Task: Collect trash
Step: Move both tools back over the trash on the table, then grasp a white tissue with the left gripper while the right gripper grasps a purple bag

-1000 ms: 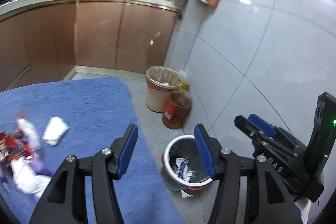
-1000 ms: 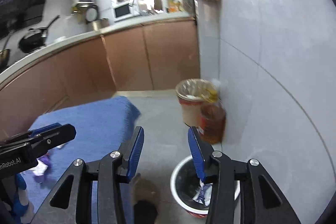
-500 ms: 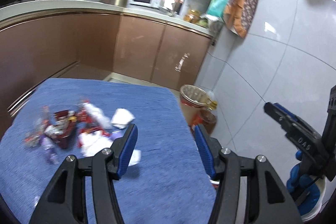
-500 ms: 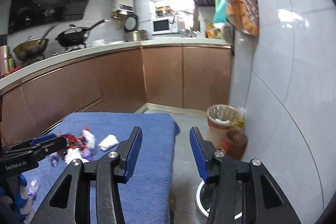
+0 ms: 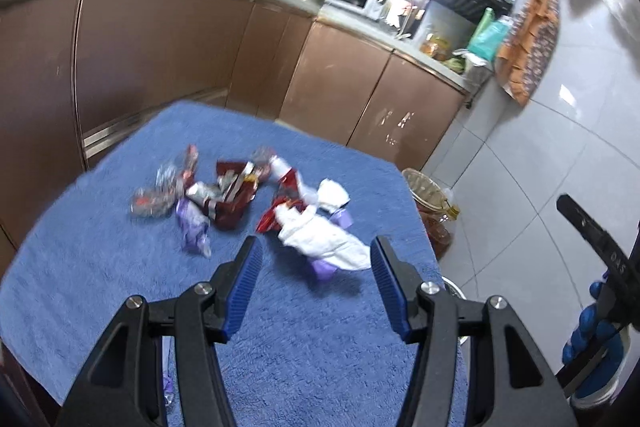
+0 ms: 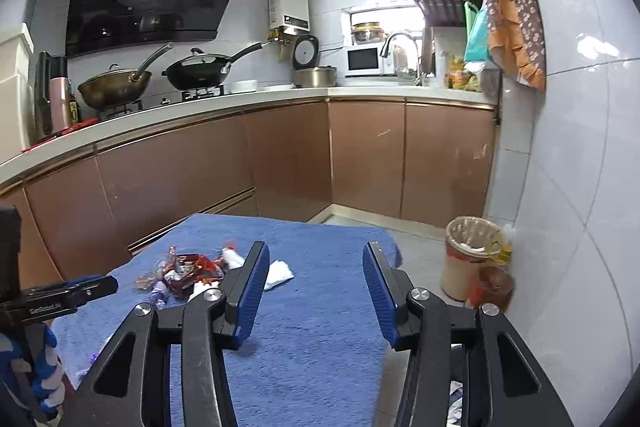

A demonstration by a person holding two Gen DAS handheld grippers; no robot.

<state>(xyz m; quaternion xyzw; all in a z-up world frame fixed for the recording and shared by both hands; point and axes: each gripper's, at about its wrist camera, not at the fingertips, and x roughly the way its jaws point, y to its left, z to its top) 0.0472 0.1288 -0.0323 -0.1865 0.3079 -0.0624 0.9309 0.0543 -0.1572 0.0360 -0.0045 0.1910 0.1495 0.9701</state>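
A heap of trash lies on the blue towel-covered table point(image 5: 100, 267): red wrappers point(image 5: 234, 193), silvery and purple wrappers point(image 5: 192, 223), and crumpled white tissue point(image 5: 324, 239). My left gripper point(image 5: 314, 277) is open and empty, just short of the white tissue. My right gripper point(image 6: 314, 287) is open and empty, above the table's right part point(image 6: 320, 327); the trash heap point(image 6: 188, 273) lies to its left. The white-rimmed bin point(image 5: 454, 293) shows only as a sliver past the table edge.
A lined tan waste bin point(image 6: 466, 251) and an oil bottle point(image 6: 494, 281) stand on the floor by the tiled wall. Brown cabinets and a counter with woks run behind the table. The other gripper shows at the edge of each view.
Both grippers swung from above the floor bin back over the table. The left one now faces the trash heap closely. Both stay open and empty.
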